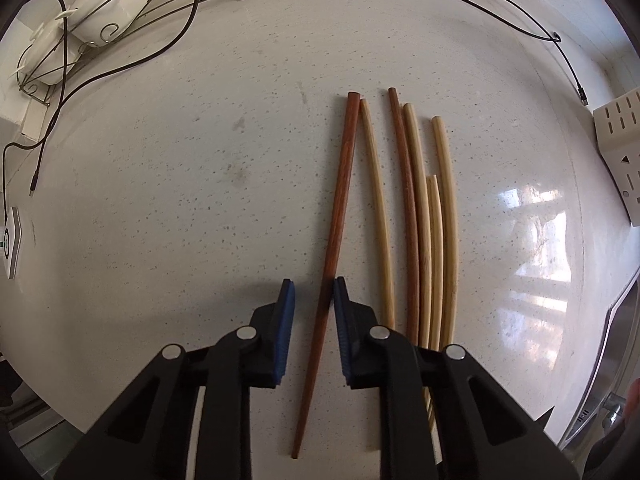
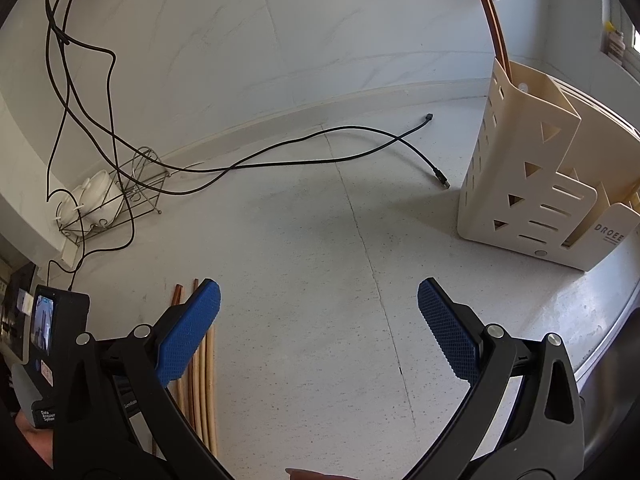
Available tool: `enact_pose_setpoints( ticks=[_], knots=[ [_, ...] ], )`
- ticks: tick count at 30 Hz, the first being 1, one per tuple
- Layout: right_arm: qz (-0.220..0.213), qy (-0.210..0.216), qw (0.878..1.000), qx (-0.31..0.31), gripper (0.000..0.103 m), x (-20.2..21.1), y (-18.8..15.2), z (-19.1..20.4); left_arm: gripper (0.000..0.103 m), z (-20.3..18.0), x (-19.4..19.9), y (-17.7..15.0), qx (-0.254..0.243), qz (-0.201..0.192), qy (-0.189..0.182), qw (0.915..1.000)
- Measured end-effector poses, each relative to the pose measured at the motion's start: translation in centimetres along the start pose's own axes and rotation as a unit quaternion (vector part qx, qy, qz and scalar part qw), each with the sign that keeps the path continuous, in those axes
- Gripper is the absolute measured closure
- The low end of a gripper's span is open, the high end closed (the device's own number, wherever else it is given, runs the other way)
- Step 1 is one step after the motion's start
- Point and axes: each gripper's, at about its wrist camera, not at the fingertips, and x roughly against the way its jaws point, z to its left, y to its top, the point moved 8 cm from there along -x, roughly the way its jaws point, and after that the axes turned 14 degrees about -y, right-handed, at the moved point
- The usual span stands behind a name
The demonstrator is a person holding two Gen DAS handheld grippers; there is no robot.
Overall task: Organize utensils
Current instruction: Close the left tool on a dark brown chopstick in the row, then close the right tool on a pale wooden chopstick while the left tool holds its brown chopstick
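Left tool (image 1: 314, 292): jaws narrowed around 1 dark chopstick (image 1: 340, 208) lying on the table (image 1: 160, 180); right pad touching, left pad apart. To its right, 5 more chopsticks (image 1: 416, 216). Right tool (image 2: 319, 308): jaws wide, empty. Ahead-right of it, holder (image 2: 520, 168) with 1 chopstick upright.

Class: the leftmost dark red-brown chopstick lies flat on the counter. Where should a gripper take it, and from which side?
Grip the dark chopstick on its lower shaft, coming straight down, pads across its width. It lies splayed from the pale chopsticks there, leaving room for the left gripper pads.
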Motion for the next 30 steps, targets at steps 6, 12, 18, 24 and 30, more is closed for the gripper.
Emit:
enact_pose_setpoints(
  ticks=[6, 12, 18, 24, 30],
  knots=[
    [0.005, -0.002, 1.0, 0.0, 0.008, -0.29, -0.11, 0.08, 0.097, 0.09, 0.07, -0.09, 0.002, 0.002, 0.001, 1.0],
    [0.014, -0.001, 1.0, -0.003, 0.008, -0.57, -0.27, 0.14, 0.097, 0.24, 0.08, 0.0, -0.006, 0.006, 0.004, 1.0],
    [0.012, -0.001, 1.0, -0.003, 0.008, -0.32, -0.27, 0.26, 0.097, -0.13, -0.01, 0.0, -0.01, 0.008, 0.012, 0.9998],
    [0.014, -0.001, 1.0, -0.002, 0.008, -0.24, -0.24, 0.42, 0.097, 0.04, 0.02, -0.02, -0.012, 0.013, 0.008, 0.9998],
    [0.024, 0.009, 1.0, 0.0, 0.008, -0.11, -0.28, 0.85, 0.097, 0.29, 0.12, -0.1, -0.008, 0.01, -0.003, 0.9999]
  ],
)
